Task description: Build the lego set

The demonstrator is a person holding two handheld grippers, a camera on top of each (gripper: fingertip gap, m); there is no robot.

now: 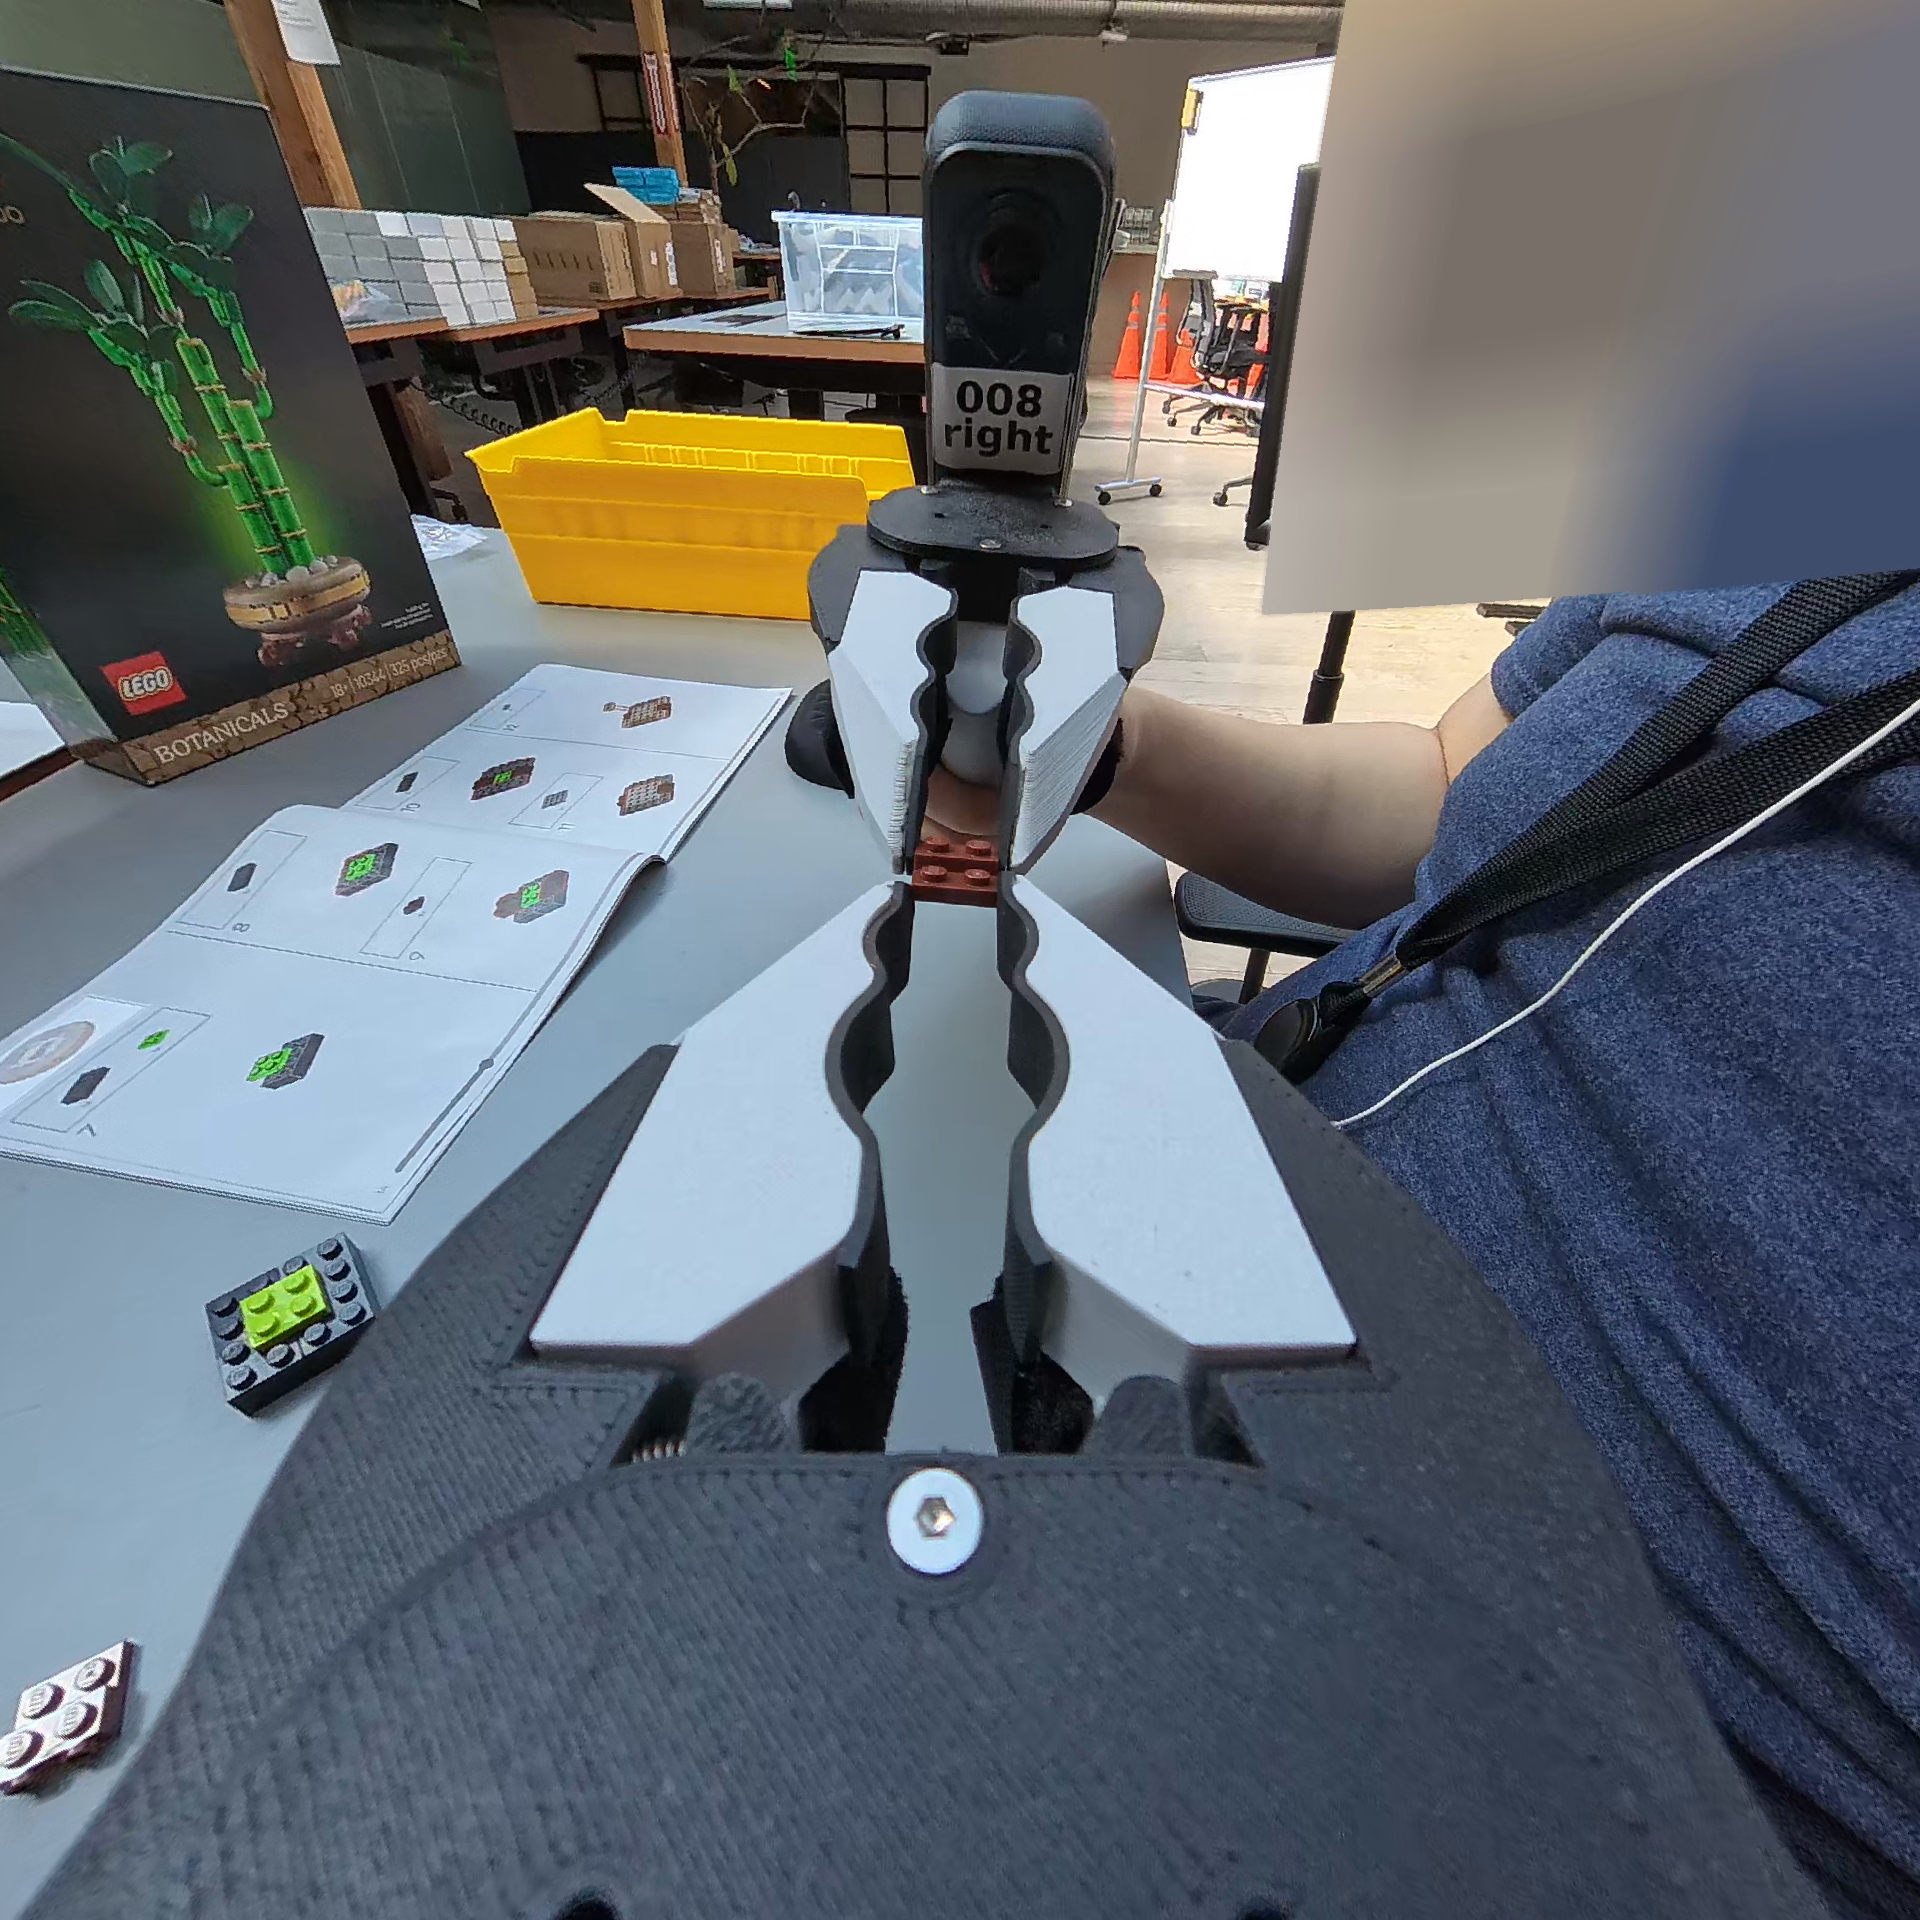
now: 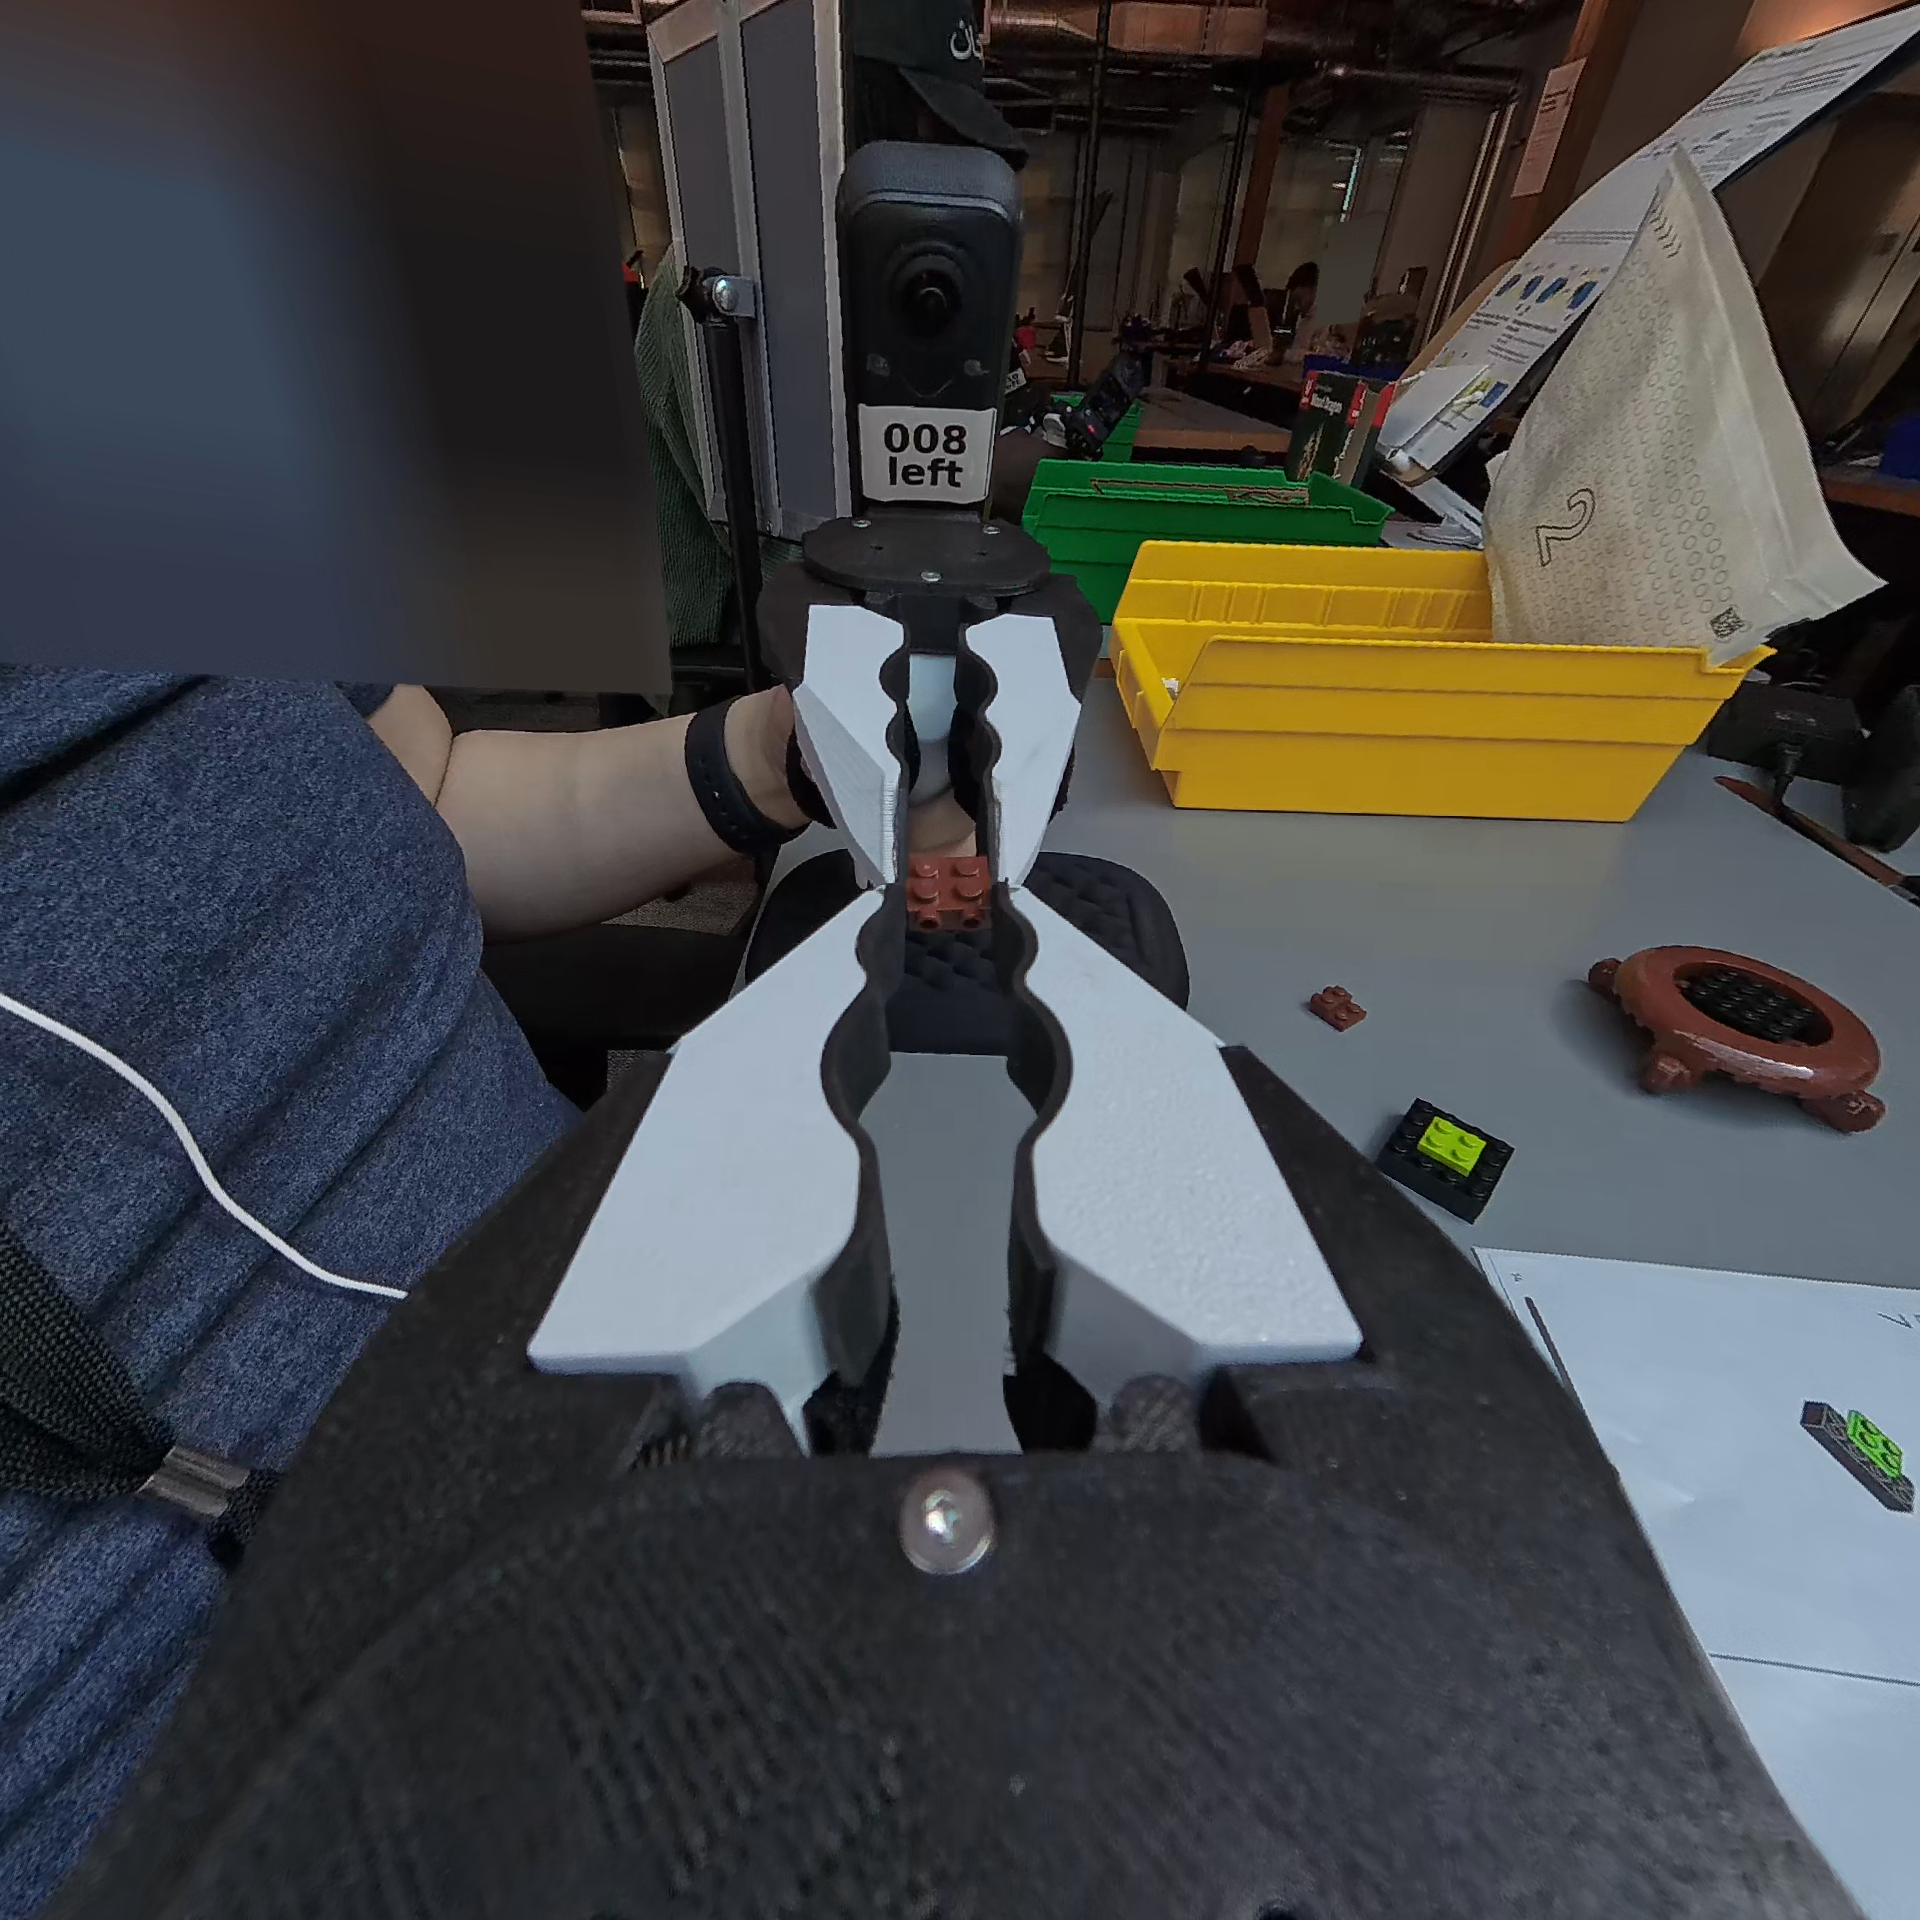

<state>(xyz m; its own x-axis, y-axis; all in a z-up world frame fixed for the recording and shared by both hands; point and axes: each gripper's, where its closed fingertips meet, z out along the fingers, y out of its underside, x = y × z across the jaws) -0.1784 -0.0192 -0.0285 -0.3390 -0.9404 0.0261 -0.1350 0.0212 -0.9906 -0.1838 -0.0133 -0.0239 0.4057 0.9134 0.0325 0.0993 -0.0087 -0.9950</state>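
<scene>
left wrist view: left gripper [image 1: 954, 902] and right gripper [image 1: 956, 857] meet tip to tip, above the table edge. a brown brick [image 1: 957, 871] sits between the two sets of tips. both tongs are narrow at the tips and both seem to pinch it; which one carries the load, cannot tell. looks like a hand-over or a re-grip in mid-air. on the table [image 1: 125, 1475]: black plate with a lime brick on top [image 1: 291, 1317], a dark plate with pale studs [image 1: 64, 1716] at the lower left, open manual [image 1: 312, 935], set box [image 1: 197, 416], yellow bin [image 1: 675, 509].

right wrist view: same pinch from the other side, right gripper [image 2: 943, 906] near, left gripper [image 2: 940, 868] beyond, brown brick [image 2: 945, 891] between them. further right on the table [image 2: 1455, 935]: small brown piece [image 2: 1337, 1006], round brown stand with black plates inside [image 2: 1751, 1031], black-and-lime plate [image 2: 1446, 1155], manual corner [image 2: 1714, 1455], yellow bin [image 2: 1403, 707] with a paper parts bag [image 2: 1652, 468], green bin [image 2: 1195, 514] behind.

progress, my judgement: early. stand and one small sub-build are done; the stalks shown on the box are not started; loose pieces still unplaced.

surface: flat grey tabletop, matte. room: open workshop, benches, stacked cartons, cones, whiteboard, exposed ducts.
</scene>
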